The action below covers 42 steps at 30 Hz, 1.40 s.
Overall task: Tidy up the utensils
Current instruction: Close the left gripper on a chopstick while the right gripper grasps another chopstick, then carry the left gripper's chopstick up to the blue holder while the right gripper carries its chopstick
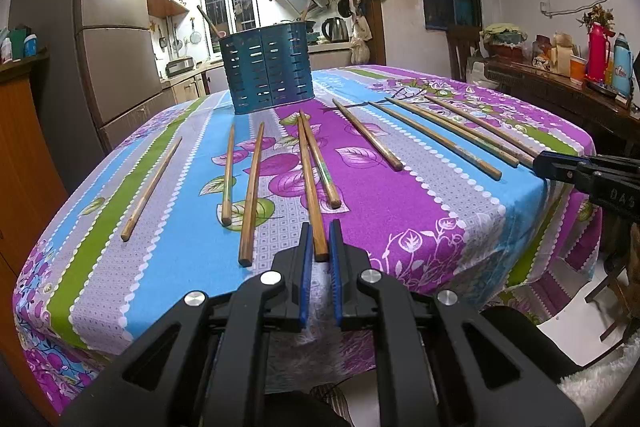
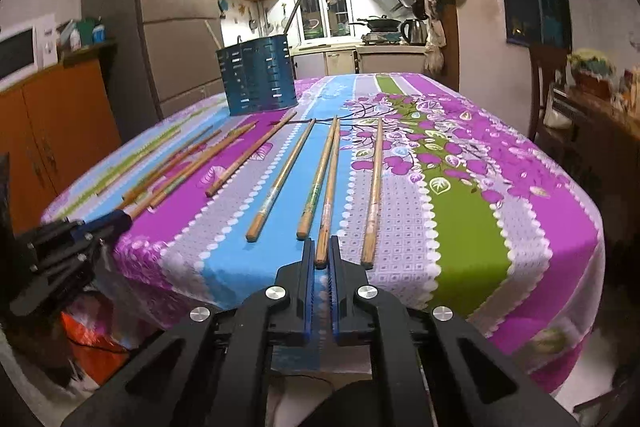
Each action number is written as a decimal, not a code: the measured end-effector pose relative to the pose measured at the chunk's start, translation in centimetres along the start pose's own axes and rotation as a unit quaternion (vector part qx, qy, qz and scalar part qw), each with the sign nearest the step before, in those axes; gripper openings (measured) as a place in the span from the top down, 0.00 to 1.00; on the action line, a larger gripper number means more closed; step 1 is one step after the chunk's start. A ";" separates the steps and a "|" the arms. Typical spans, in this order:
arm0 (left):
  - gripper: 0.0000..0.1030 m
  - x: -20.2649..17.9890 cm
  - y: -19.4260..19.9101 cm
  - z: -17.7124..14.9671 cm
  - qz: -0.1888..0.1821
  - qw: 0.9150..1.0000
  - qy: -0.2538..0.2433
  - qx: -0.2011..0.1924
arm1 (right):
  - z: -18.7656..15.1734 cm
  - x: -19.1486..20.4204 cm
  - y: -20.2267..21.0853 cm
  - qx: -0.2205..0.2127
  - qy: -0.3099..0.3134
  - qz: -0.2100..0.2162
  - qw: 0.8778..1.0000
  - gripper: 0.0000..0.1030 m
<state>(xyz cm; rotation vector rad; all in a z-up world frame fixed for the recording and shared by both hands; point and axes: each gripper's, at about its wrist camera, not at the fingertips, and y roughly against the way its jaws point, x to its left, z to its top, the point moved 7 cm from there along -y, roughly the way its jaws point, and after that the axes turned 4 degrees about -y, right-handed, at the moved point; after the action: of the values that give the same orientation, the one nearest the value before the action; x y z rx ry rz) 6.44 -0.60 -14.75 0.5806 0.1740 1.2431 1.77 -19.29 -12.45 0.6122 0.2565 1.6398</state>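
Note:
Several wooden chopsticks lie spread on a floral tablecloth (image 1: 420, 195), pointing toward a blue slotted utensil holder (image 1: 267, 67) at the far side, also in the right wrist view (image 2: 258, 79). My left gripper (image 1: 320, 235) has its jaws narrowly apart around the near end of one chopstick (image 1: 310, 183), which lies on the cloth. My right gripper (image 2: 321, 251) has its jaws narrowly apart at the near end of another chopstick (image 2: 329, 191). Each gripper shows in the other's view: the right one (image 1: 560, 165), the left one (image 2: 100, 223).
The table's front edge drops just under both grippers. A fridge (image 1: 116, 39) and orange cabinet (image 2: 60, 123) stand to the left. A sideboard with flasks (image 1: 600, 55) stands to the right. A kitchen lies behind the holder.

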 end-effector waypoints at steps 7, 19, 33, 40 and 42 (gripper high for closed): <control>0.94 0.3 0.2 0.0 -0.001 1.000 0.010 0.001 | 1.6 -0.1 1.8 -0.038 -0.010 -0.001 0.999 0.93; 0.94 0.7 2.1 0.9 0.006 1.000 0.010 -0.025 | 5.0 -0.4 5.0 -0.087 0.005 -0.010 0.996 0.93; 0.94 3.0 5.2 5.8 0.009 0.996 0.028 -0.081 | 11.2 -0.2 7.3 -0.132 0.010 0.022 0.991 0.93; 0.94 4.2 5.2 9.8 -0.011 0.994 0.042 -0.096 | 16.1 -1.1 6.2 -0.129 -0.018 0.064 0.989 0.93; 0.94 4.6 4.9 11.3 -0.017 0.994 0.046 -0.097 | 17.4 -1.3 5.8 -0.128 -0.027 0.075 0.989 0.93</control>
<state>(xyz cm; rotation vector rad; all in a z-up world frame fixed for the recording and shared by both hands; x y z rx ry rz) 8.75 1.05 -1.91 0.3499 0.1380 1.2377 6.07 -24.65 4.59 0.4878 -0.0408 1.7638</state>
